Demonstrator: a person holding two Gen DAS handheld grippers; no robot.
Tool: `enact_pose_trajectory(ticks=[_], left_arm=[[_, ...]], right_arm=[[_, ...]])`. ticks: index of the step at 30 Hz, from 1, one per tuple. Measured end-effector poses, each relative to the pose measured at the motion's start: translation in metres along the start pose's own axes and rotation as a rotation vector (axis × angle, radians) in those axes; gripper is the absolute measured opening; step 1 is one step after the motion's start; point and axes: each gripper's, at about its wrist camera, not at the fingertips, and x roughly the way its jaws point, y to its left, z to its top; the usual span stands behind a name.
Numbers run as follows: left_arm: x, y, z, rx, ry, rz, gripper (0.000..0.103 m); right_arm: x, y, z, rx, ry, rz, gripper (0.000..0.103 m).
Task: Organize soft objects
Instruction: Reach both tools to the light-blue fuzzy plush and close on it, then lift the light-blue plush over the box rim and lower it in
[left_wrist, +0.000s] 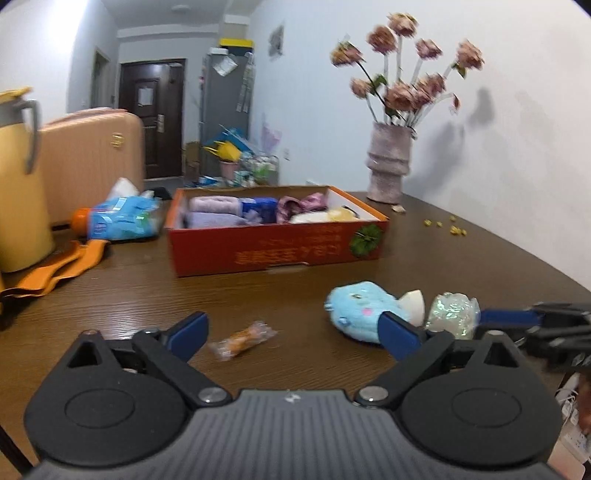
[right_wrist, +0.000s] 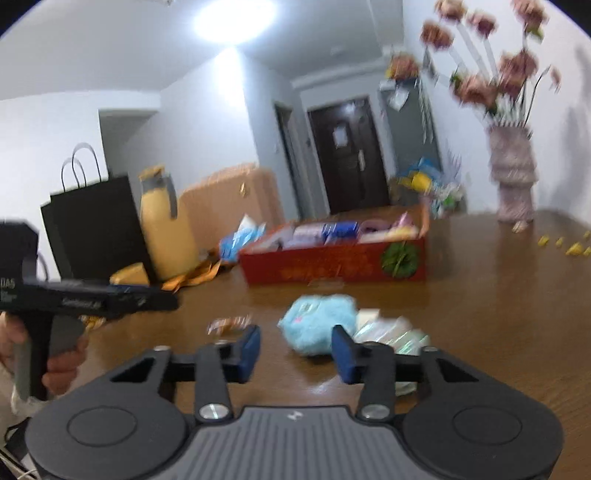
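A light blue plush toy (left_wrist: 364, 306) (right_wrist: 317, 325) lies on the brown table, with a shiny crinkled packet (left_wrist: 452, 314) (right_wrist: 391, 336) touching its right side. A red cardboard box (left_wrist: 277, 251) (right_wrist: 332, 267) behind them holds folded towels and other soft items. My left gripper (left_wrist: 293, 334) stands wide open low over the table, with a small orange snack wrapper (left_wrist: 242, 339) lying between its fingers. My right gripper (right_wrist: 295, 354) has its jaws partly narrowed, the plush just beyond the tips and no pad seen pressing on it. From the left wrist view it (left_wrist: 495, 319) comes in from the right beside the packet.
A yellow jug (left_wrist: 18, 184), a peach suitcase (left_wrist: 92, 158), a blue tissue pack (left_wrist: 122, 218) and orange fabric (left_wrist: 59, 269) crowd the left. A black paper bag (right_wrist: 92, 229) stands far left. A vase of flowers (left_wrist: 389, 166) and yellow crumbs (left_wrist: 450, 225) are at the back right.
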Motion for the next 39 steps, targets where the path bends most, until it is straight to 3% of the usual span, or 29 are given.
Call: enact_pose_trajectory(ticks=[4, 10, 13, 16, 19, 21, 26, 28, 34, 39], left_arm=[[0.04, -0.013, 0.005, 0.02, 0.059, -0.032, 0.078], [0.08, -0.012, 0.015, -0.016, 0.116, -0.061, 0.072], [0.097, -0.008, 0.02, -0.055, 0.148, -0.093, 0.071], [0.112, -0.009, 0.022, -0.066, 0.175, -0.104, 0.07], [0.123, -0.009, 0.022, -0.08, 0.192, -0.122, 0.065], [0.126, -0.006, 0.022, -0.11, 0.202, -0.146, 0.062], [0.124, 0.002, 0.02, -0.161, 0.196, -0.188, 0.043], [0.122, 0.004, 0.018, -0.183, 0.202, -0.208, 0.037], [0.106, 0.003, 0.004, -0.206, 0.218, -0.232, 0.035], [0.088, 0.007, -0.002, -0.239, 0.236, -0.239, 0.034]], right_arm=[[0.034, -0.013, 0.004, 0.064, 0.047, -0.006, 0.031], [0.072, -0.036, 0.015, 0.163, 0.097, 0.013, 0.03], [0.086, -0.043, 0.018, 0.153, 0.121, -0.054, 0.03], [0.088, -0.057, 0.021, 0.192, 0.091, -0.109, 0.031], [0.087, -0.066, 0.026, 0.219, 0.063, -0.145, 0.038], [0.088, -0.066, 0.028, 0.218, 0.063, -0.138, 0.039], [0.092, -0.049, 0.025, 0.208, 0.096, -0.045, 0.039], [0.098, -0.046, 0.022, 0.214, 0.12, -0.051, 0.039], [0.106, -0.046, 0.012, 0.317, 0.157, 0.018, 0.038], [0.094, -0.035, 0.007, 0.321, 0.159, 0.033, 0.034]])
